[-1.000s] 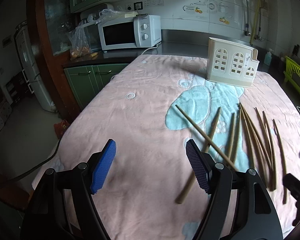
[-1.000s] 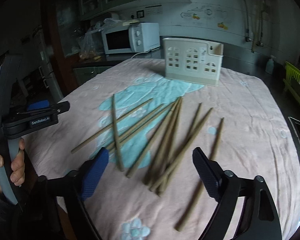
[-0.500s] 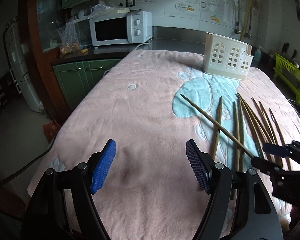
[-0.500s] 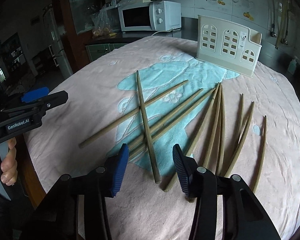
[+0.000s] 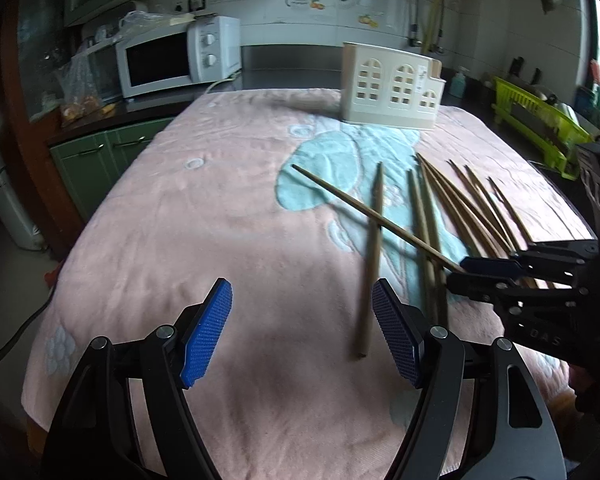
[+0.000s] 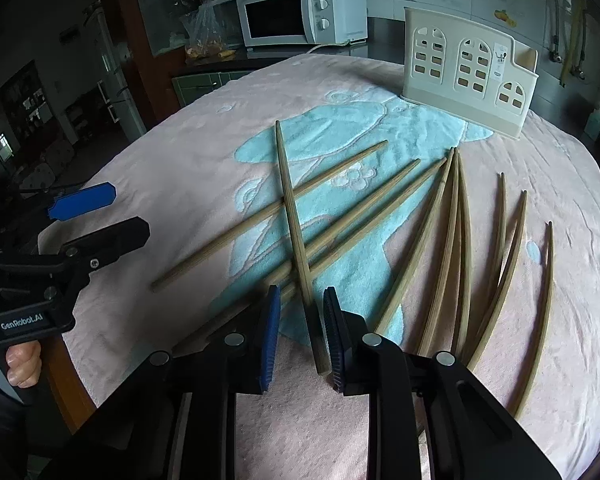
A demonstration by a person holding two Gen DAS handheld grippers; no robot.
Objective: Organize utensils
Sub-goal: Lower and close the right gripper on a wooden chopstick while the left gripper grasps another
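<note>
right gripper (image 6: 300, 332) — around chopstick (image 6: 292, 208)

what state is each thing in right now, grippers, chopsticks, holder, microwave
left gripper: jaws open, empty
right gripper: jaws have just been closing around one chopstick, a gap shows on one side
crossing chopstick: lying across others, thick end between the jaws
other chopsticks: loose on the cloth
holder: upright, nothing sticking out
microwave: door shut
</note>
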